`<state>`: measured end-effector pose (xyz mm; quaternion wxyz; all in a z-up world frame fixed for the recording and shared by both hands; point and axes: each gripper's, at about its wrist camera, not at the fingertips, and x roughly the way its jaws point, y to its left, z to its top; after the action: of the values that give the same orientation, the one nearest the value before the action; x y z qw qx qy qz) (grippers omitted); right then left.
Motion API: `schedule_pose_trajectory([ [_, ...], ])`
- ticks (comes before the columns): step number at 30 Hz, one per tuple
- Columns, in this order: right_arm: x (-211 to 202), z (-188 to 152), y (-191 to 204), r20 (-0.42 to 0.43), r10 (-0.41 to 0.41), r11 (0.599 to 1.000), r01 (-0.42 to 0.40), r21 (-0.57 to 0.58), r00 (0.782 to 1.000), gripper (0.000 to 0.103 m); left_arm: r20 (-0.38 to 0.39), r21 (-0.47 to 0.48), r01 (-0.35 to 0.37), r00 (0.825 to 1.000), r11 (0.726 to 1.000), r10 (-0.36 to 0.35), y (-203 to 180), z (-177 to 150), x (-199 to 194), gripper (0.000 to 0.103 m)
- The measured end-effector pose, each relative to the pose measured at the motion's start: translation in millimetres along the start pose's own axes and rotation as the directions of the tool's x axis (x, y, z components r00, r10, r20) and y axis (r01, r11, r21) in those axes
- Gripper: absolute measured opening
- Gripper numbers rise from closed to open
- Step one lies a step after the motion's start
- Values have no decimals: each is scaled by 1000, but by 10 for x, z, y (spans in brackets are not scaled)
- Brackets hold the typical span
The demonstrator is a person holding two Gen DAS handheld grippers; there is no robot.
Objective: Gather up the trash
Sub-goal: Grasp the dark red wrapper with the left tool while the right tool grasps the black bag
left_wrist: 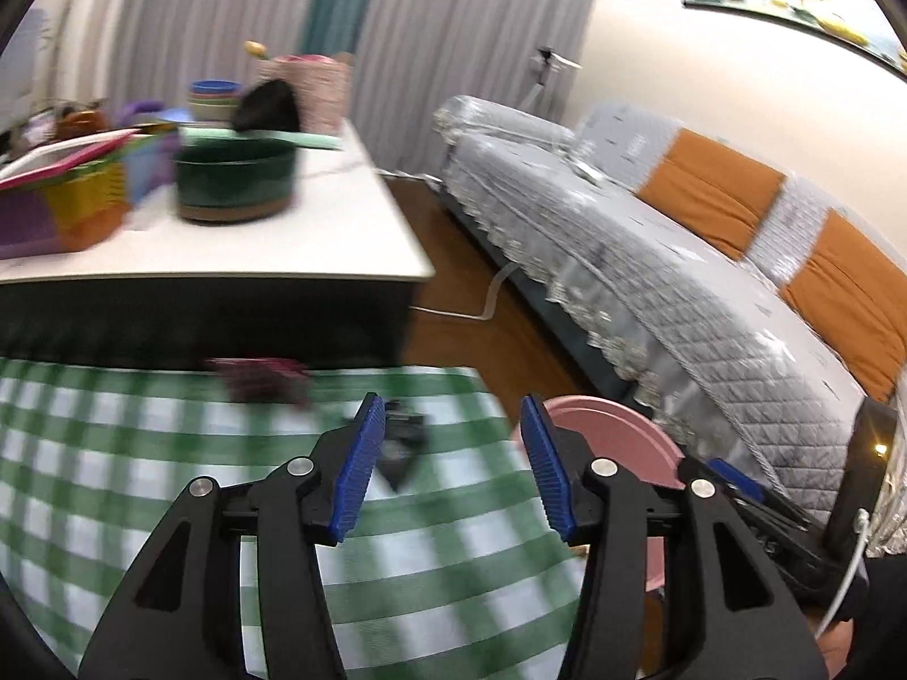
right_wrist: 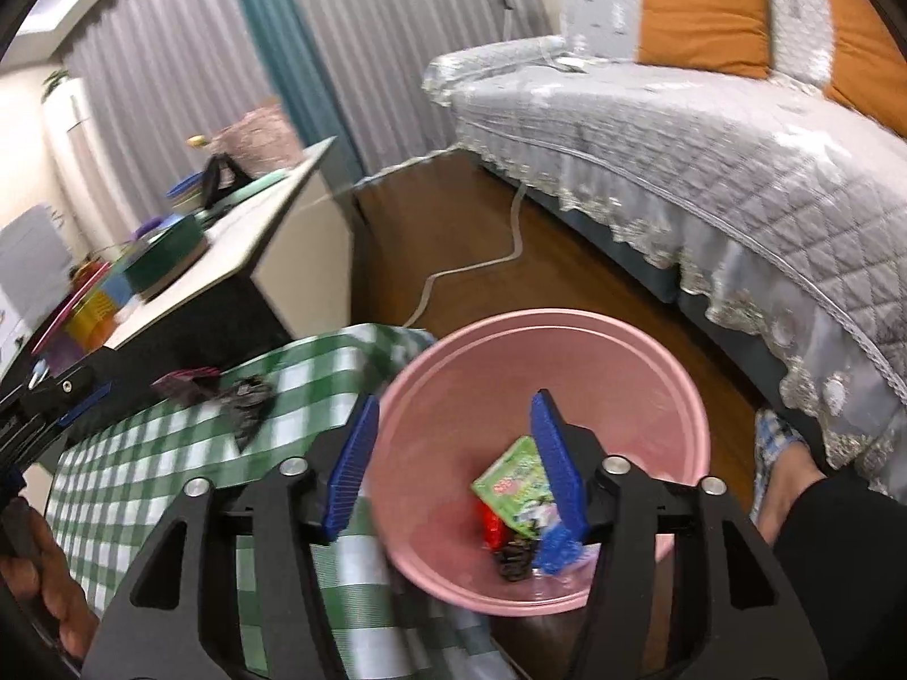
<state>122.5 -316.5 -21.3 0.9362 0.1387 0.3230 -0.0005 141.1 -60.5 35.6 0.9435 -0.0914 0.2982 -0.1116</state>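
A pink bin (right_wrist: 623,362) stands on the floor at the right edge of the green-checked table (right_wrist: 170,453). It holds a green wrapper (right_wrist: 510,479), a red wrapper (right_wrist: 492,527), a dark wrapper (right_wrist: 513,558) and a blue piece (right_wrist: 558,549). My right gripper (right_wrist: 456,464) is open and empty above the bin's near rim. On the table lie a dark grey wrapper (left_wrist: 405,447) and a maroon wrapper (left_wrist: 261,379); they also show in the right wrist view, grey (right_wrist: 246,399) and maroon (right_wrist: 184,382). My left gripper (left_wrist: 453,464) is open and empty, just short of the grey wrapper. The bin's rim (left_wrist: 612,430) shows to its right.
A white side table (left_wrist: 272,238) behind carries a green pot (left_wrist: 235,178), coloured baskets (left_wrist: 73,204) and bowls. A grey-covered sofa (left_wrist: 652,260) with orange cushions runs along the right. A white cable (right_wrist: 470,266) lies on the wood floor. A slippered foot (right_wrist: 779,453) stands right of the bin.
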Motion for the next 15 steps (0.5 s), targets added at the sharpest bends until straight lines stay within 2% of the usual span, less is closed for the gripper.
schedule_pose_trajectory([
  [6, 31, -71, 450, -16, 61, 995, -62, -81, 998, 66, 47, -11, -123, 991, 992, 123, 478, 10, -218, 61],
  [15, 260, -81, 1012, -49, 112, 981, -118, -156, 993, 71, 38, -24, -193, 980, 981, 194, 928, -66, -187, 76],
])
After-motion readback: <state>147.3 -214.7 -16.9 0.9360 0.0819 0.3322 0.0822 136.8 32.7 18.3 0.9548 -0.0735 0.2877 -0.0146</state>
